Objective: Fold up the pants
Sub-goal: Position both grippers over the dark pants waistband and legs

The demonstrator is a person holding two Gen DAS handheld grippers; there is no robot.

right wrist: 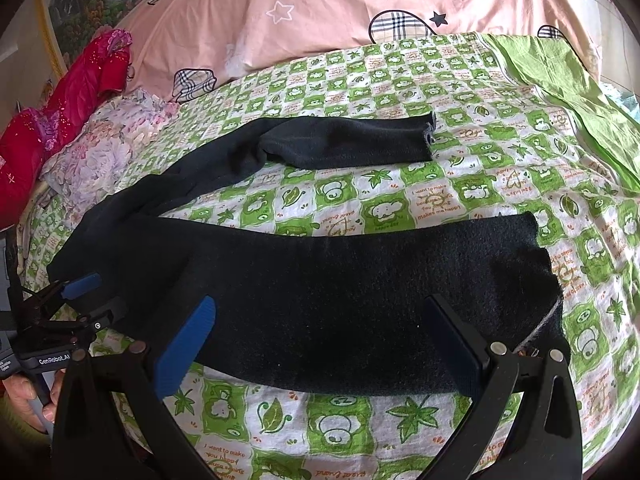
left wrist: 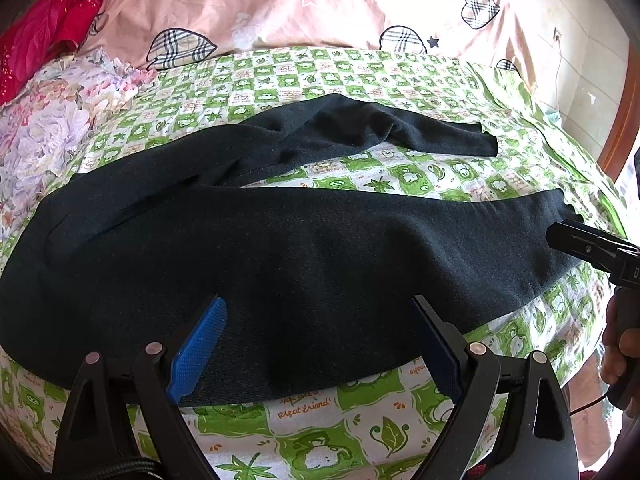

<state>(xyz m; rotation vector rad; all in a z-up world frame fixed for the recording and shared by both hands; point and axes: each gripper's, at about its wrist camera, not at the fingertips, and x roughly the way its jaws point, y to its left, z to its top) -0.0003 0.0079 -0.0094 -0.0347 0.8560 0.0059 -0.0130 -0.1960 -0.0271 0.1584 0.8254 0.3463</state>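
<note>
Black pants (left wrist: 280, 248) lie spread on a green-and-white patterned bed sheet (left wrist: 360, 412), legs apart, the far leg (left wrist: 400, 128) angled away. My left gripper (left wrist: 318, 344) is open, its blue pads hovering over the near edge of the pants by the waist end. My right gripper (right wrist: 320, 344) is open over the near leg (right wrist: 360, 280), close to its cuff (right wrist: 540, 264). The right gripper also shows in the left wrist view (left wrist: 576, 240) at the cuff; the left gripper shows in the right wrist view (right wrist: 88, 300) at the waist end.
A pink duvet (left wrist: 280, 4) with plaid hearts lies along the far side. A floral cloth (left wrist: 52, 120) and a red garment (left wrist: 44, 28) sit at the far left. A plain green cloth (right wrist: 560, 92) lies at the far right.
</note>
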